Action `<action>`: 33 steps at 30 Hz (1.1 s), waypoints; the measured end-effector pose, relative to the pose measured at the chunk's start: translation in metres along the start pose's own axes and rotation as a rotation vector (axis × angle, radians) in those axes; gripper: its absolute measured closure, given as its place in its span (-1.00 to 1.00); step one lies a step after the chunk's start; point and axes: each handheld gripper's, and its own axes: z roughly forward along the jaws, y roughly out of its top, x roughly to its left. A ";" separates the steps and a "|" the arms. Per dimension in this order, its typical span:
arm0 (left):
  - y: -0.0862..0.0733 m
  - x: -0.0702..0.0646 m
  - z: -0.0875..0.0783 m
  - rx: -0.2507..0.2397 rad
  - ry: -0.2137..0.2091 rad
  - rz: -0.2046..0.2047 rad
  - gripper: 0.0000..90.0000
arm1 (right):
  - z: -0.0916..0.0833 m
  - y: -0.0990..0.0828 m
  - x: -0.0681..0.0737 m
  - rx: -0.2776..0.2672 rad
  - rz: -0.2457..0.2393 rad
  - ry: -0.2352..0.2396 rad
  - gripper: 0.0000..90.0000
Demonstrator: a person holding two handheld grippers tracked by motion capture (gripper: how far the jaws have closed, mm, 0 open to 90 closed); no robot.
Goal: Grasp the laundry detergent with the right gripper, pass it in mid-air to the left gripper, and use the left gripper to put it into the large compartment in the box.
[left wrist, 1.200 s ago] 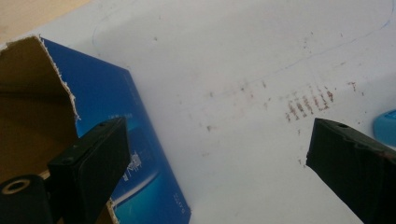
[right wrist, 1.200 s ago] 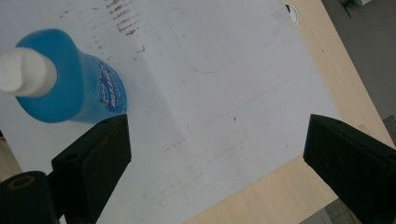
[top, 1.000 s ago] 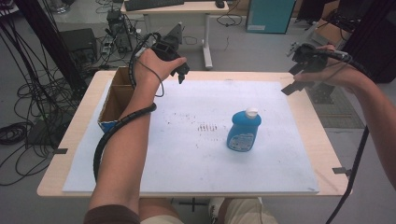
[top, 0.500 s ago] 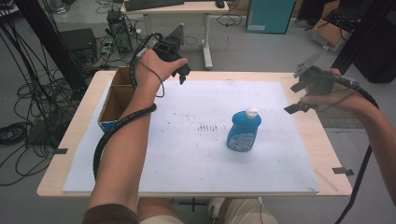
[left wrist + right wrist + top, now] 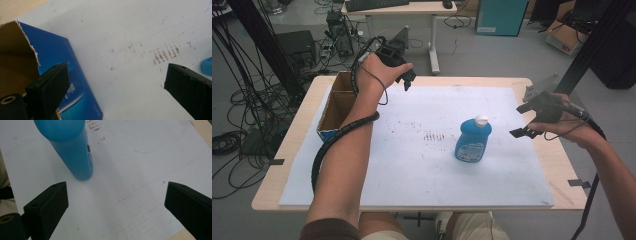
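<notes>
The blue plastic bottle with a white cap [image 5: 473, 139] is standing upright right of the white table's [image 5: 412, 195] middle. The right gripper [image 5: 523, 121] is hovering released beside it, near the right edge; the left gripper [image 5: 409, 80] is hanging released near the far edge. The bottle looks light, smooth and probably slippery, so its flat mid-body seems the best place to grasp.

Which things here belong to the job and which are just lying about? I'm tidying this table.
In the job:
blue bottle, upright on the white sheet
right gripper, open, nearing it
left gripper, open
cardboard box, probably

Lying about:
floor cables
far desk
</notes>
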 end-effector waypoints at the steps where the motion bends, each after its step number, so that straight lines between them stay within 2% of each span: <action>1: 0.000 -0.001 0.000 0.003 -0.004 0.001 -0.86 | 0.005 -0.003 0.005 -0.010 0.004 0.005 -0.89; 14: 0.004 -0.006 0.001 0.005 -0.004 0.009 -0.86 | 0.035 -0.014 0.018 -0.088 0.015 0.042 -0.91; 15: 0.004 -0.006 0.002 0.004 -0.003 0.009 -0.86 | 0.040 -0.015 0.019 -0.103 -0.002 0.048 -0.91; 19: 0.004 -0.005 0.002 0.005 -0.004 0.004 -0.86 | 0.047 -0.016 0.021 -0.121 -0.002 0.049 -0.91; 23: 0.004 -0.005 0.002 0.006 -0.003 0.005 -0.86 | 0.058 -0.018 0.024 -0.171 -0.006 0.047 -0.91; 27: 0.004 -0.005 0.002 0.003 0.003 0.007 -0.86 | 0.064 -0.018 0.027 -0.185 -0.002 0.054 -0.91; 33: 0.004 -0.005 0.003 0.006 0.002 0.007 -0.86 | 0.073 -0.017 0.032 -0.210 -0.022 0.063 -0.92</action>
